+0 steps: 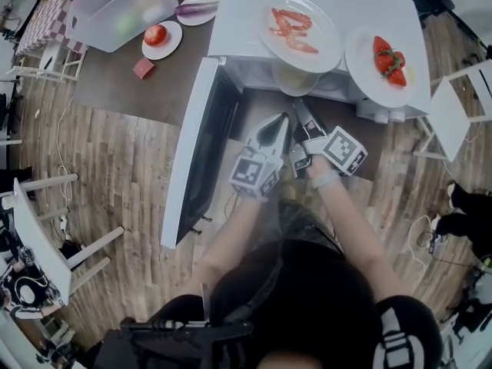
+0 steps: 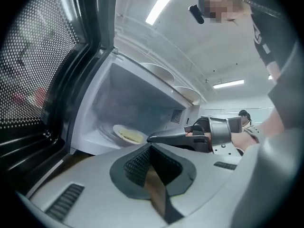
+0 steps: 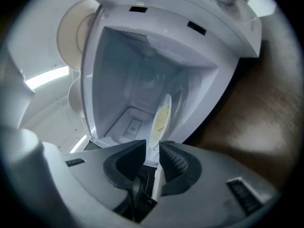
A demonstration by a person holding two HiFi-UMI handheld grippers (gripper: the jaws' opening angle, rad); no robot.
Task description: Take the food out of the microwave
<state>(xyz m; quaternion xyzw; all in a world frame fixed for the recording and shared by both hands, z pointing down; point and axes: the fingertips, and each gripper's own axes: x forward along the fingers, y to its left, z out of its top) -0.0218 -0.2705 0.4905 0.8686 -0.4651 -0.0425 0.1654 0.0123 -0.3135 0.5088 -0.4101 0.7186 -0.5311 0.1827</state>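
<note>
The white microwave (image 1: 238, 21) stands with its door (image 1: 192, 144) swung open to the left. Inside lies a pale plate of yellowish food (image 2: 127, 135), seen edge-on in the right gripper view (image 3: 161, 118). My right gripper (image 3: 152, 146) is rolled on its side with its jaws apart. The plate's near rim sits right at the gap, and no pad presses on it. In the left gripper view the right gripper (image 2: 153, 137) points at the plate's right edge. My left gripper (image 2: 152, 147) is shut on nothing, just outside the opening and left of the right one (image 1: 301, 106).
On top of the microwave are a plate of shrimp (image 1: 300, 25) and a plate of strawberries (image 1: 388, 56). On the brown table to the left are a clear tub (image 1: 123, 6), a tomato on a plate (image 1: 157, 37) and an onion plate (image 1: 198, 8).
</note>
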